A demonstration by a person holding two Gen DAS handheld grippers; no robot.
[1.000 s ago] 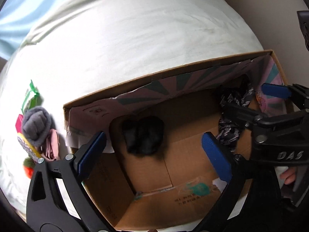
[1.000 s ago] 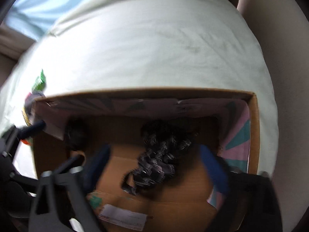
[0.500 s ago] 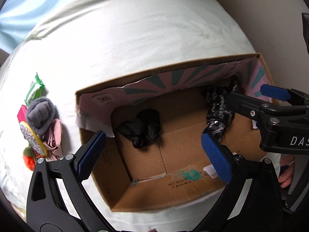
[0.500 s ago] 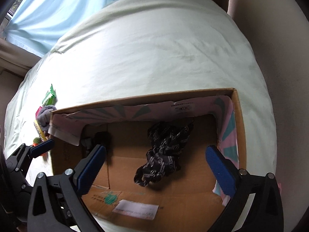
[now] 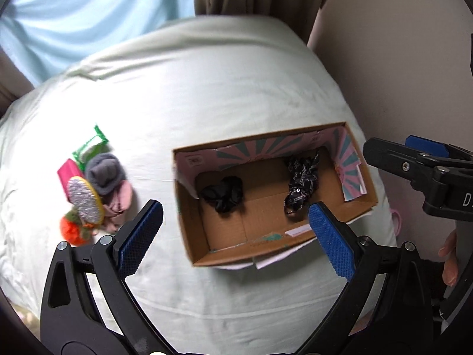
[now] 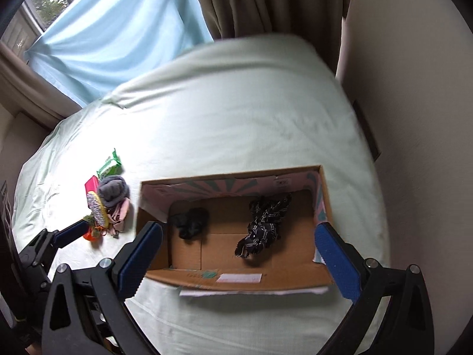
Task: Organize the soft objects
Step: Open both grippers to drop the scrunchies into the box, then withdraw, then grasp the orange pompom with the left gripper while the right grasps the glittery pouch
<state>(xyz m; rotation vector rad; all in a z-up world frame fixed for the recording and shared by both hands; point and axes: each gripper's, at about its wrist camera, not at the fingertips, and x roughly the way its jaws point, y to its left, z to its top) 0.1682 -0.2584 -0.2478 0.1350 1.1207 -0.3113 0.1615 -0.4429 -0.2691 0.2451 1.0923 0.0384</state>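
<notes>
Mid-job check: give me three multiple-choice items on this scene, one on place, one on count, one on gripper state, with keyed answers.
1. Where does the grey sock lie?
A. in the cardboard box
B. on the bed left of the box
C. in the left gripper

2. How many items lie in the cardboard box?
A. none
B. two
C. four

3. The right gripper is:
A. open and empty
B. shut on a sock
C. shut on the box wall

Answers: B, it sits in the pile on the sheet; B, a black bundle and a patterned cloth; A, fingers spread apart, nothing between them.
</notes>
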